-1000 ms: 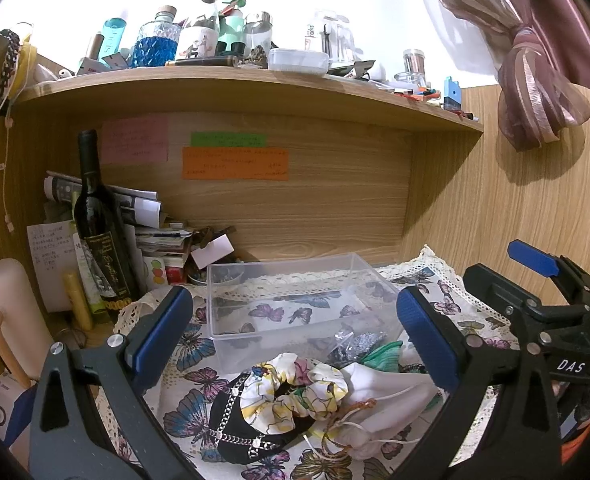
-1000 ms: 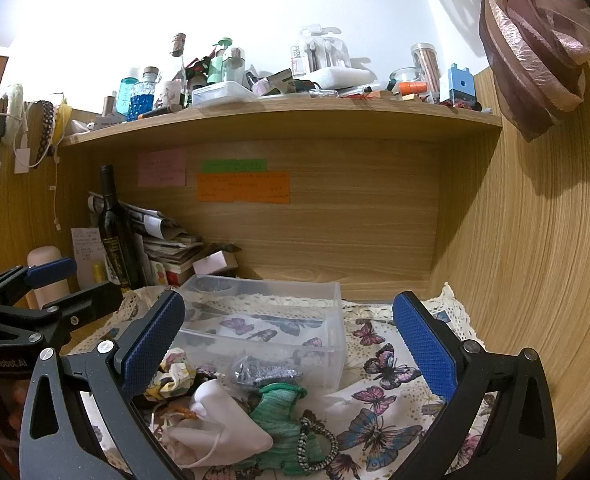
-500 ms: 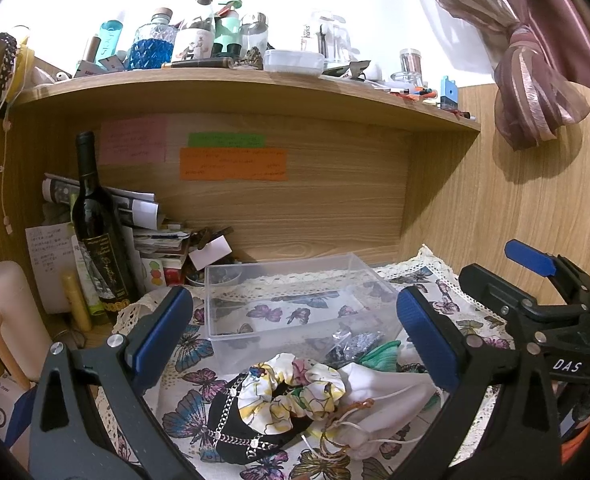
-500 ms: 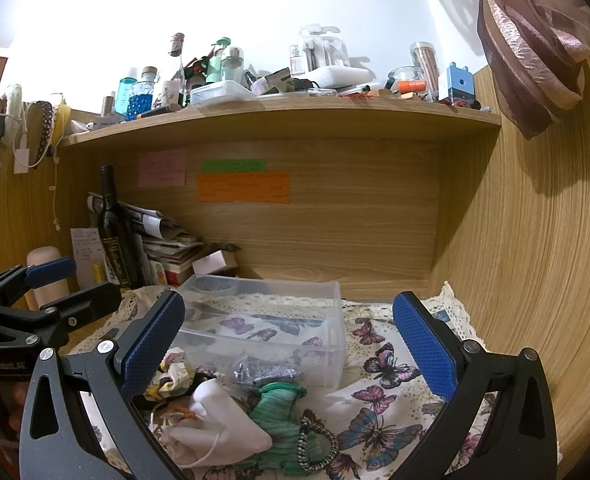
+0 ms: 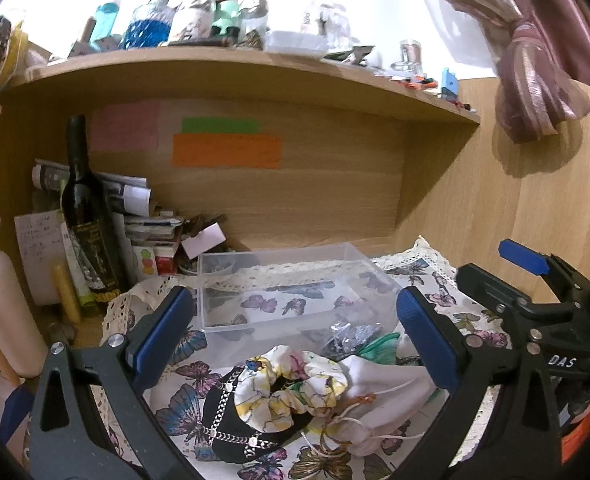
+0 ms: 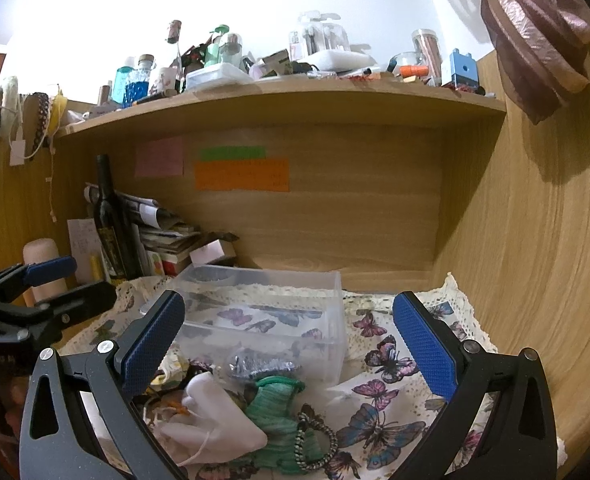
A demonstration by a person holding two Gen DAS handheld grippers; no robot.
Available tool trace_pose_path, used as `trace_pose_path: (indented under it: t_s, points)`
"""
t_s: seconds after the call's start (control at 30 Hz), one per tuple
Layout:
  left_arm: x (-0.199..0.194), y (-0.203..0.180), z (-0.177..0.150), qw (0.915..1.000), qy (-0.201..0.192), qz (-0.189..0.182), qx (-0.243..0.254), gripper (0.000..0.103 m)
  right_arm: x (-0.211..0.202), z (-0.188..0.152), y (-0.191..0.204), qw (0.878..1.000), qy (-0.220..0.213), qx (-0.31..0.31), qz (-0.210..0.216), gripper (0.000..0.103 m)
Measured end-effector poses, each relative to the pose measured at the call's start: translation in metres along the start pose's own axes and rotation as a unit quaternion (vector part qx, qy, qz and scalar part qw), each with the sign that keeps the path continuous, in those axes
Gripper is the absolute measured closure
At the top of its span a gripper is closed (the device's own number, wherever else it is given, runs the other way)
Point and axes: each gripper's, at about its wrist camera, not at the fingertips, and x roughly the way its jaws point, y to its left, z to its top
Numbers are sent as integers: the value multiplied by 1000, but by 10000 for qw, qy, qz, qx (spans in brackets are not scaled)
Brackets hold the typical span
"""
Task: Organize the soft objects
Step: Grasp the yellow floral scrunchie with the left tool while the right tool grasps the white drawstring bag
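**Both tools spread above a tangled heap, nothing gripped yet**

The left tool (image 5: 295, 340) is spread wide and holds nothing; it hangs over the floral scrunchie (image 5: 291, 384), which lies on a black pouch with chain trim (image 5: 231, 420). The right tool (image 6: 287, 344) is also spread and empty, above the green knitted piece (image 6: 275, 408) and the white drawstring bag (image 6: 211, 428). All these soft things lie in one heap on the butterfly cloth (image 6: 379, 424) that covers the desk, just in front of the clear plastic box (image 5: 291, 292). The box looks empty, so I judge that the sorting is at its beginning.

The main risk is the tangle. The cords of the white bag run under the scrunchie, and a beaded hair tie (image 6: 315, 440) rests on the green piece, so a pinch on one thing may drag its neighbour along or let it fall outside the box. A low pinch could also catch the cloth and pull it, and the light box on it could slide. A small silver glittery thing (image 6: 259, 364) lies against the front wall of the box and could be pushed aside.

The two tools are close to each other and may collide over the heap. At the left, well apart from the heap, stand a dark wine bottle (image 5: 87, 224) and a stack of papers (image 5: 135, 216); a wide swing to that side could knock the bottle.
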Motion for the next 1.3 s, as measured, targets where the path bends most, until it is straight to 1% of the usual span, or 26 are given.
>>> trace_pose_path:
  t_s: [0.07, 0.1, 0.13, 0.2, 0.23, 0.3, 0.47, 0.6, 0.67, 0.7, 0.73, 0.8, 0.87, 0.9, 0.97, 1.0, 1.03, 1.07, 1.1, 1.17, 1.3]
  points:
    - [3, 6, 0, 9999, 14, 49, -99, 0, 3, -1, -2, 10000, 53, 30, 16, 0]
    - [5, 9, -1, 9999, 23, 79, -125, 3, 5, -1, -5, 9999, 77, 74, 30, 0]
    - [6, 12, -1, 9998, 23, 130, -143, 9, 7, -1, -7, 9999, 109, 113, 51, 0]
    - [12, 17, -2, 9996, 117, 221, -135, 17, 11, -2, -11, 9996, 189, 176, 142, 0]
    - [14, 20, -3, 9995, 174, 227, -141, 18, 12, -3, -12, 9995, 215, 183, 161, 1]
    - [21, 25, -6, 9991, 312, 239, -166, 18, 17, -5, -12, 9992, 311, 136, 191, 6]
    - [38, 26, -21, 9972, 729, 93, -108, 20, 33, -16, -4, 9962, 689, 63, 535, 22]
    - [52, 20, -35, 9943, 1070, -23, 15, 20, 42, -33, 6, 9912, 1046, -3, 815, 26]
    - [59, 19, -43, 9923, 1240, -55, 48, 20, 44, -40, 10, 9882, 1209, -26, 937, 31]
    - [62, 18, -45, 9913, 1311, -74, 56, 26, 46, -45, 12, 9858, 1320, -43, 1034, 33]
    - [64, 18, -48, 9906, 1362, -114, 66, 37, 48, -48, 14, 9844, 1383, -55, 1082, 36]
    - [70, 18, -54, 9879, 1529, -228, 100, 48, 49, -54, 17, 9815, 1504, -92, 1177, 42]
    - [74, 19, -57, 9865, 1604, -335, 38, 49, 50, -58, 21, 9784, 1597, -152, 1305, 54]
    - [74, 20, -59, 9857, 1640, -386, -4, 50, 52, -60, 23, 9756, 1674, -179, 1411, 56]
    - [75, 23, -60, 9846, 1685, -459, -78, 59, 55, -64, 26, 9720, 1792, -215, 1504, 59]
    - [74, 23, -60, 9842, 1700, -478, -97, 68, 58, -67, 27, 9709, 1857, -269, 1491, 61]
    - [74, 24, -60, 9839, 1721, -477, -106, 79, 59, -70, 29, 9703, 1899, -302, 1470, 69]
    - [73, 26, -61, 9837, 1735, -448, -119, 88, 60, -72, 30, 9697, 1938, -331, 1448, 77]
    - [72, 27, -61, 9836, 1749, -411, -124, 94, 60, -75, 30, 9696, 1944, -335, 1449, 77]
    - [69, 28, -60, 9840, 1717, -450, -155, 94, 59, -76, 33, 9710, 1888, -385, 1414, 80]
    - [60, 28, -55, 9868, 1559, -410, -130, 94, 52, -71, 36, 9759, 1700, -479, 1284, 81]
